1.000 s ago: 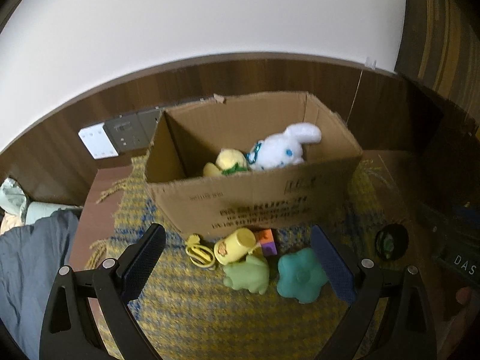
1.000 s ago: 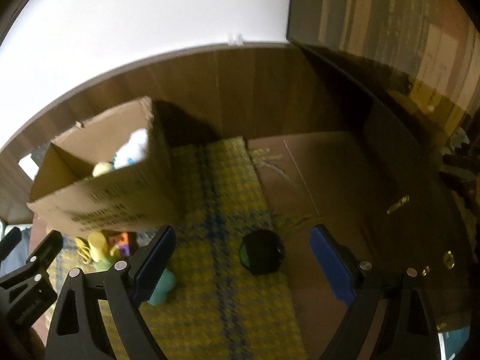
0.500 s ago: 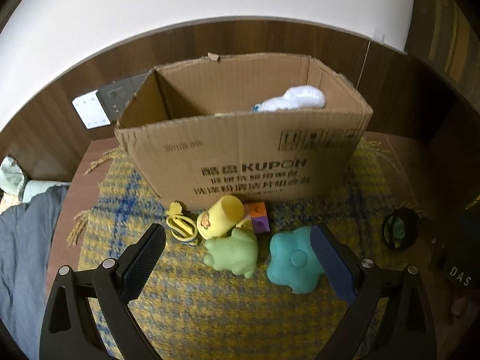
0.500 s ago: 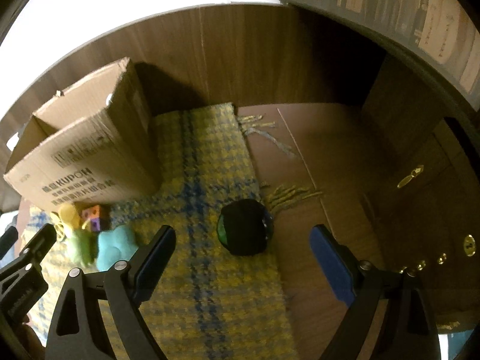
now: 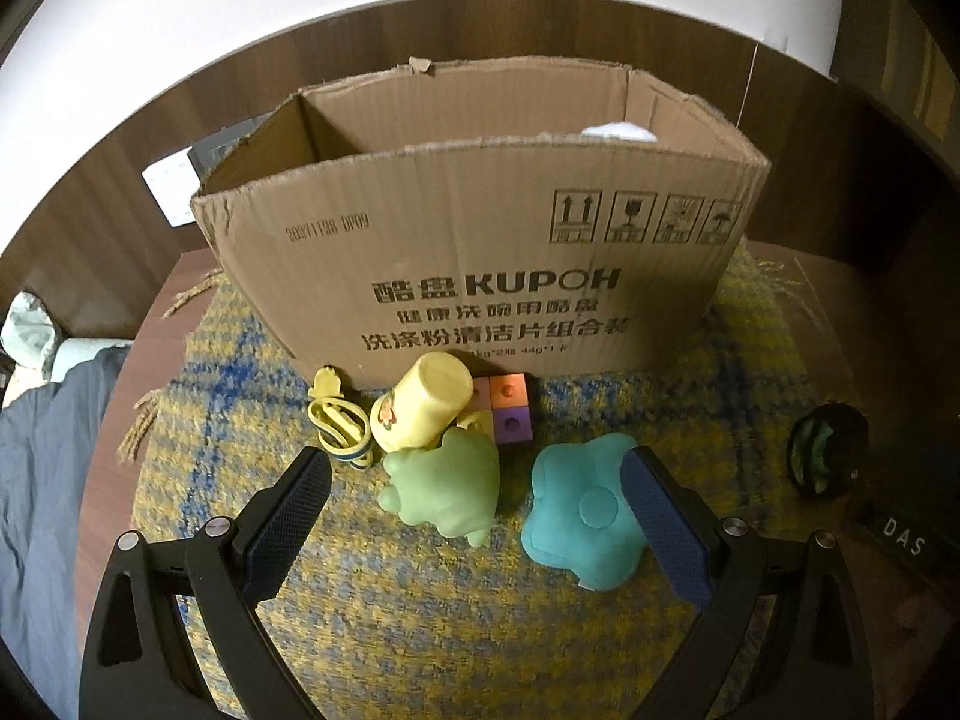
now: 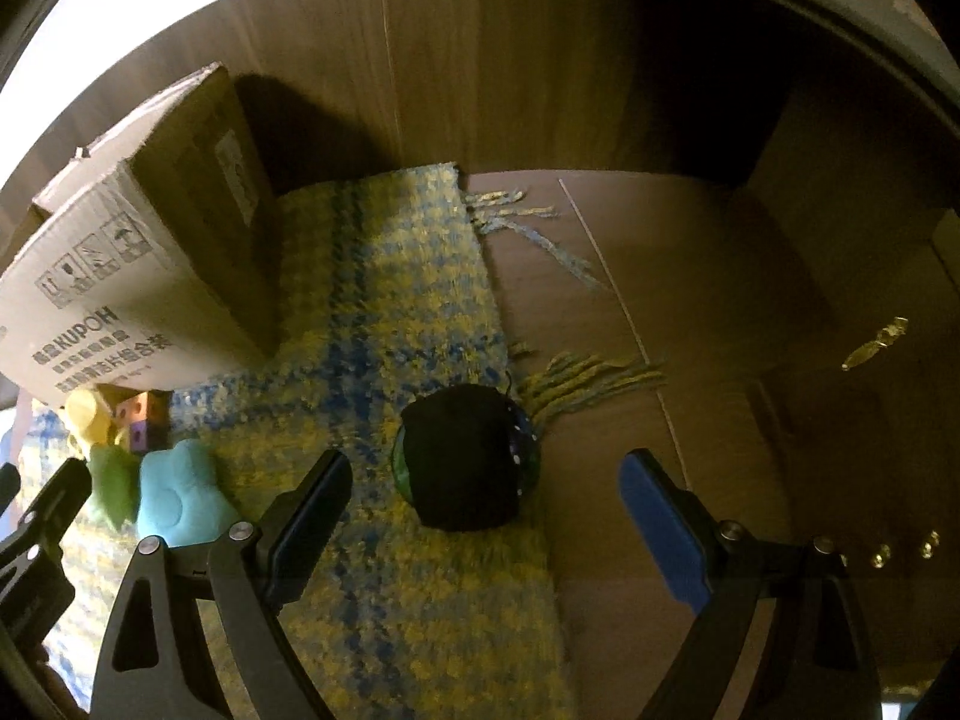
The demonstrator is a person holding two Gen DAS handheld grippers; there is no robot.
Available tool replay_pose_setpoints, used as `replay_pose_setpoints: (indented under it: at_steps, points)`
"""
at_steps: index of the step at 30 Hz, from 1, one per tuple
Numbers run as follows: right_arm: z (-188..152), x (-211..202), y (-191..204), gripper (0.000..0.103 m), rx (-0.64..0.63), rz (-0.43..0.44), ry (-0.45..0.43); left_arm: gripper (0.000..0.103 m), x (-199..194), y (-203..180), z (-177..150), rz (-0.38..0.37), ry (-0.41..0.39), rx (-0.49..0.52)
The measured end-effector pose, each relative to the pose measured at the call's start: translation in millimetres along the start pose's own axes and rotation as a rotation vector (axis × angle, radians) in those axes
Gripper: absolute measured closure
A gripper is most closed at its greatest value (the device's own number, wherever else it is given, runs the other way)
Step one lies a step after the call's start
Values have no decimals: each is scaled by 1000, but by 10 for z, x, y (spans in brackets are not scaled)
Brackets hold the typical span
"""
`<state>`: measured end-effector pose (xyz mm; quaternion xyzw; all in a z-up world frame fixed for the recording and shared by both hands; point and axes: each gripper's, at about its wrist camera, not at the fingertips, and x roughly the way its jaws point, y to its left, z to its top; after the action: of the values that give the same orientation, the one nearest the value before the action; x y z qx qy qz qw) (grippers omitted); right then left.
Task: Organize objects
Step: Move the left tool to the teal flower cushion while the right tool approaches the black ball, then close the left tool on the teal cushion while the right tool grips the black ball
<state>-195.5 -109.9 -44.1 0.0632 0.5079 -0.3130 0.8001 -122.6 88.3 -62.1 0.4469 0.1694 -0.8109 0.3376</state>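
An open cardboard box [image 5: 480,264] stands on a yellow-blue woven mat [image 5: 420,612]; a white plush [image 5: 618,132] peeks over its rim. In front of it lie a yellow cup [image 5: 426,402], a coloured cube [image 5: 510,408], a yellow cord toy [image 5: 339,420], a green plush [image 5: 447,483] and a teal plush [image 5: 585,519]. My left gripper [image 5: 477,516] is open and empty, low over the green and teal plushes. My right gripper [image 6: 486,510] is open and empty, just before a dark round object [image 6: 465,456] at the mat's edge, which also shows in the left wrist view [image 5: 825,450].
The mat lies on a brown wooden surface [image 6: 690,330] against a dark wood wall panel [image 6: 510,72]. Blue-grey fabric [image 5: 42,480] lies at the left. A wall socket plate [image 5: 171,186] sits behind the box. A cabinet with brass handles [image 6: 876,342] is at the right.
Both grippers have moved lower and closer. The box and toys loom larger in the left view; the dark round object has come nearer between the right fingers. Both stay open.
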Motion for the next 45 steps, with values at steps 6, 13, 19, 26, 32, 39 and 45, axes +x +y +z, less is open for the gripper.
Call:
replay_pose_setpoints:
  at_steps: [6, 13, 19, 26, 32, 39, 45]
  points:
    - [12, 136, 14, 16, -4, 14, 11, 4, 75, 0, -37, 10, 13, -6]
    - [-20, 282, 23, 24, -20, 39, 29, 4, 142, -32, -57, 15, 30, -7]
    - [-54, 388, 19, 41, -23, 69, 44, 4, 191, -73, -62, 12, 38, -5]
    - [-47, 354, -37, 42, -27, 68, 21, 4, 184, -198, -79, -9, 43, 10]
    - [-14, 325, -188, 42, -20, 55, 17, 4, 178, -371, -72, -31, 43, 24]
    - [34, 294, -275, 42, -51, 35, -8, 4, 247, -583, -101, -46, 64, 46]
    - [41, 299, -285, 42, -70, 36, -16, 4, 393, -627, -148, -36, 98, 45]
